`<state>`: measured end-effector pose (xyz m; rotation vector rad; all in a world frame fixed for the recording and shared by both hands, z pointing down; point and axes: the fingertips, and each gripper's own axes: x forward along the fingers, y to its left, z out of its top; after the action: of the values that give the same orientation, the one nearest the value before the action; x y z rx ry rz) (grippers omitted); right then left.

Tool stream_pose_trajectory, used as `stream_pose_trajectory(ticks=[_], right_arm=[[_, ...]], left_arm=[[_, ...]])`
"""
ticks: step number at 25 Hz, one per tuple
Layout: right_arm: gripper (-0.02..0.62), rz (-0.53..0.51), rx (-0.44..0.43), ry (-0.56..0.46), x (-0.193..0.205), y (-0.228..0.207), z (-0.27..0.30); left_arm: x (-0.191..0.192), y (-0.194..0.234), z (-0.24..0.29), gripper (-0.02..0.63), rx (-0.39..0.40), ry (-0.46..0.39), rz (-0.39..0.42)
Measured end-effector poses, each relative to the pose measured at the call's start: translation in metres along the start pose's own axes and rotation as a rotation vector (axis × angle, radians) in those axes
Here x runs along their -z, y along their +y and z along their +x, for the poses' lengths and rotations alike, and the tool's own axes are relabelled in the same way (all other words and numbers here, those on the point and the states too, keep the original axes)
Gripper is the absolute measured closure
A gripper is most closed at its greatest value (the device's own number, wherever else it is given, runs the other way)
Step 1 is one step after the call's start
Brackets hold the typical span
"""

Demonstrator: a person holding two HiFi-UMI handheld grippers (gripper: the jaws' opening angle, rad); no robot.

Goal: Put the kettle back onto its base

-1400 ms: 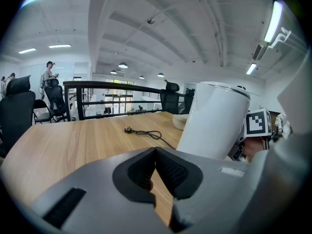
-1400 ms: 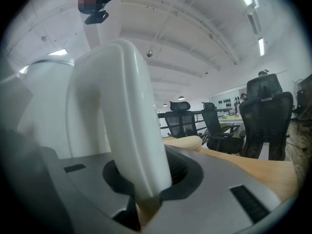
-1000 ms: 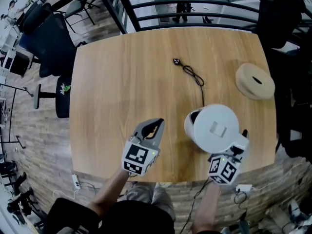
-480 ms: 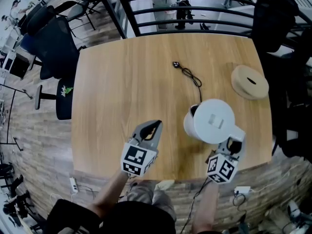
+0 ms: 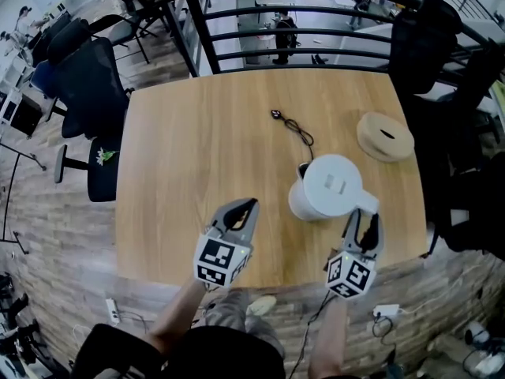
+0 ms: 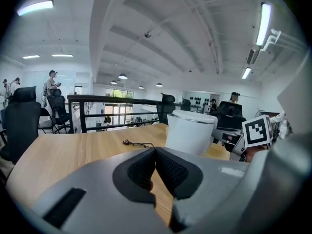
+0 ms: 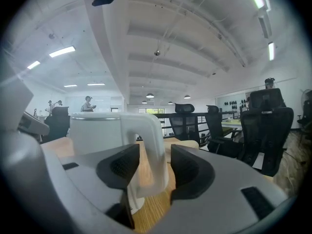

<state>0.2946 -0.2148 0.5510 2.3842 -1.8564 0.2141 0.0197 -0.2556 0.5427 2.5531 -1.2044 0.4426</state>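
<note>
The white kettle (image 5: 327,186) stands upright on the wooden table (image 5: 197,156), right of centre. A black cord (image 5: 300,133) with a plug (image 5: 276,114) runs up to its foot; whatever lies under the kettle is hidden by its body. My right gripper (image 5: 363,221) is open just behind it. In the right gripper view the kettle handle (image 7: 155,145) stands between the spread jaws of that gripper (image 7: 155,167), with a gap on the right side. My left gripper (image 5: 247,208) is shut on nothing, left of the kettle (image 6: 190,130), its jaws (image 6: 156,154) meeting.
A round tan disc (image 5: 385,136) with a slot lies at the table's right edge, beyond the kettle. A black railing (image 5: 300,10) runs behind the far edge. Office chairs (image 5: 79,61) stand to the left and dark ones (image 5: 465,133) to the right.
The right gripper's jaws have spread apart around the kettle handle and drawn back a little. The kettle stands still on the table. The left gripper has stayed in place, shut.
</note>
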Motion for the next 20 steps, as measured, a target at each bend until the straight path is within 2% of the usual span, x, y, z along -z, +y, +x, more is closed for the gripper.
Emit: stream_pose_trajectory(ticks=[7,20], right_arm=[[0.408,-0.008,-0.014,-0.025,-0.022,0.008,-0.044],[0.481,-0.013,-0.069,-0.061,-0.069,0.028,-0.144]], left_arm=[[-0.018,-0.021,-0.035,0.603,0.019,-0.059,0.026],[-0.042,-0.067,-0.108,0.603,0.066,-0.123,0.059]])
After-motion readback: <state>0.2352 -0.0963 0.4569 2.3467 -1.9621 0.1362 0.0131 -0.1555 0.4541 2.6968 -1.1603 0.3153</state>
